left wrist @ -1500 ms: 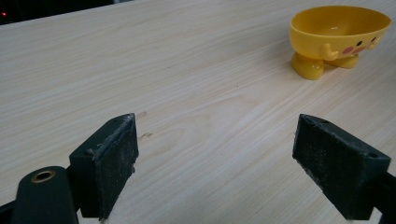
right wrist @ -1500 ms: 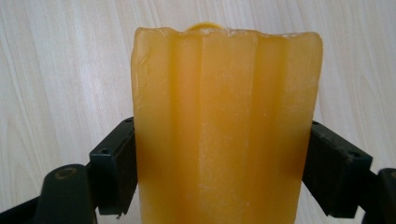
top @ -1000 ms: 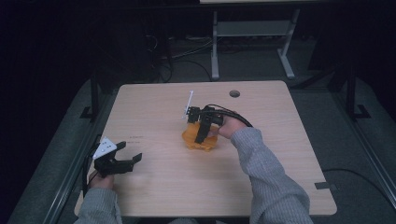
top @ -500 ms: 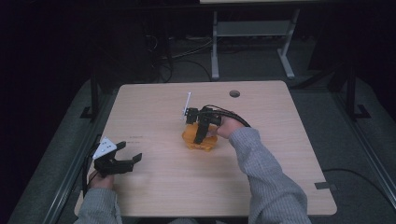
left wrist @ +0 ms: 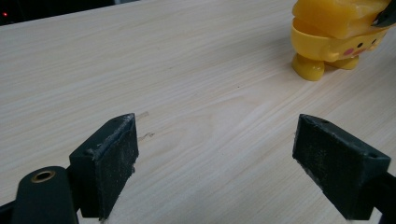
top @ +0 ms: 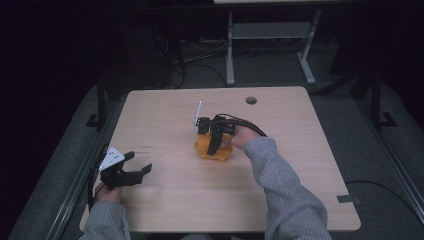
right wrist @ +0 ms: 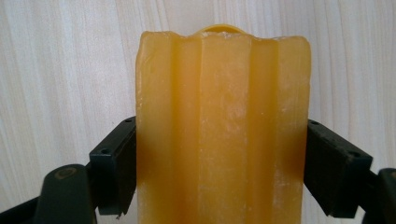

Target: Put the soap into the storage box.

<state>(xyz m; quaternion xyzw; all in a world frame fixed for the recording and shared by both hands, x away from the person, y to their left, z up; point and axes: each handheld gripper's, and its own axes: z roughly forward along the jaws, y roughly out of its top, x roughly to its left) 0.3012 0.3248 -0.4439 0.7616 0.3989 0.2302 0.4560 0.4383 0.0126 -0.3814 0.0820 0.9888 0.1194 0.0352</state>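
A yellow duck-shaped holder (top: 222, 156) (left wrist: 322, 49) stands near the middle of the wooden table (top: 280, 125). An orange-yellow soap bar (right wrist: 222, 116) (left wrist: 336, 16) lies on top of it. My right gripper (top: 215, 146) (right wrist: 222, 154) points down onto the bar, with one black pad pressed against each long side. My left gripper (top: 141, 162) (left wrist: 215, 154) is open near the table's front left edge, low over bare wood, with nothing between its jaws. It faces the holder from a distance.
A round cable hole (top: 251, 100) sits at the table's back right. A dark tape mark (top: 348, 198) lies near the front right edge. Behind the table, a white desk frame (top: 270, 31) and cables stand on the dark floor.
My right gripper has shifted very slightly to the left over the holder. The left gripper has not moved.
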